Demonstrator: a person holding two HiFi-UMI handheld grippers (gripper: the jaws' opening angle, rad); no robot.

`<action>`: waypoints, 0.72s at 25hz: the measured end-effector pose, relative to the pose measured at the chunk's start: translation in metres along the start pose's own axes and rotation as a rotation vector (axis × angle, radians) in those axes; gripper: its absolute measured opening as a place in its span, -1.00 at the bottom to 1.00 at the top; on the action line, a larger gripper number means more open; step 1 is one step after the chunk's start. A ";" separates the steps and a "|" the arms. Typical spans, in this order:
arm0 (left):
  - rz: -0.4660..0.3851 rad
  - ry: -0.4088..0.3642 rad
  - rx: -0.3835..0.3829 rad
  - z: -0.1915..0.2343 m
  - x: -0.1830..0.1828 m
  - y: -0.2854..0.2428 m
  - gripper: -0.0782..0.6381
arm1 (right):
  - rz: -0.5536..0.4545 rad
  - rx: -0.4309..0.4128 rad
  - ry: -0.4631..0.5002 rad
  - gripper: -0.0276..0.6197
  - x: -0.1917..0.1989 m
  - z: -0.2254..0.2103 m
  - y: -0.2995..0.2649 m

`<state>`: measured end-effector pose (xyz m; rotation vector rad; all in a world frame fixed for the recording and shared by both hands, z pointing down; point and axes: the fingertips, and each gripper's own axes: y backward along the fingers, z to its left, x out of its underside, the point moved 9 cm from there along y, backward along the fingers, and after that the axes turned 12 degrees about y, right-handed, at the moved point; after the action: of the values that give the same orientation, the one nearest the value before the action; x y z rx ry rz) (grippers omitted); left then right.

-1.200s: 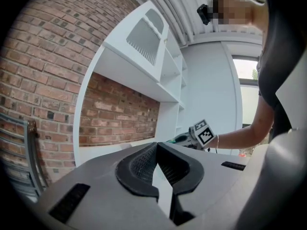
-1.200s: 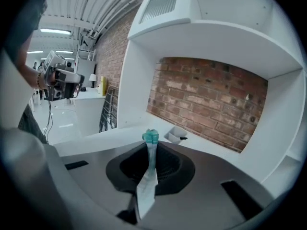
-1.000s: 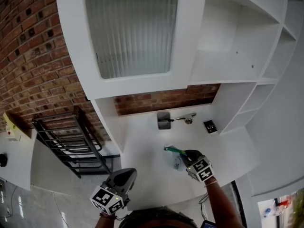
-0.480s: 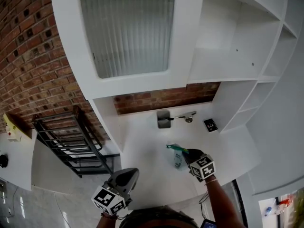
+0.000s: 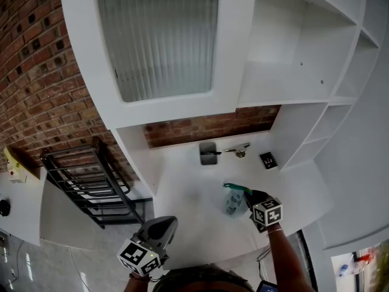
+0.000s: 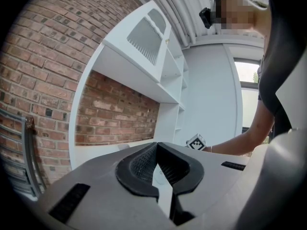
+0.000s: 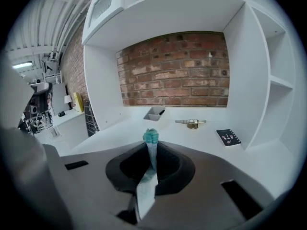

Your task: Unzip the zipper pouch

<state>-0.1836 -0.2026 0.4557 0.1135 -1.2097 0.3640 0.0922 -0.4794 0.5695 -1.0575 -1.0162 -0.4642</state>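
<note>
Right gripper [image 5: 248,196] clamped on the zipper pouch [image 5: 233,203] above the white worktop [image 5: 194,193]; left gripper [image 5: 163,225] clenched on nothing.
Pouch sits toward the worktop's front right, teal end poking past the pinching jaws; can't tell whether its pale body rests on the surface. Left gripper is off the front-left corner, well apart from the pouch. Along the back edge: grey holder [image 5: 208,153], metal piece [image 5: 238,150], black notebook [image 5: 268,160] near the back-right corner.

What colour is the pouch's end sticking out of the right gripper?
Teal; the pouch shows best in the right gripper view.
</note>
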 end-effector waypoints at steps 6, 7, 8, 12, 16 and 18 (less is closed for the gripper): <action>0.003 0.006 0.014 -0.001 -0.001 -0.006 -0.78 | 0.074 0.053 -0.103 -0.89 0.034 -0.022 0.005; 0.003 0.004 0.015 -0.001 0.000 -0.006 -0.78 | 0.087 0.060 -0.118 -0.89 0.040 -0.024 0.005; 0.003 0.003 0.016 -0.001 0.000 -0.007 -0.78 | 0.101 0.067 -0.131 -0.89 0.045 -0.026 0.006; 0.004 0.020 0.011 -0.003 -0.001 -0.008 -0.78 | 0.192 0.090 -0.087 -0.89 0.064 -0.029 0.005; 0.000 0.011 0.007 0.000 0.000 -0.008 -0.78 | 0.251 0.104 -0.055 -0.89 0.077 -0.029 0.002; 0.009 -0.005 0.005 0.000 0.001 -0.009 -0.78 | 0.261 0.108 -0.060 -0.89 0.080 -0.029 0.000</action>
<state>-0.1798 -0.2108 0.4574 0.1131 -1.2146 0.3745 0.1451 -0.4938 0.6348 -1.0931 -0.9289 -0.1644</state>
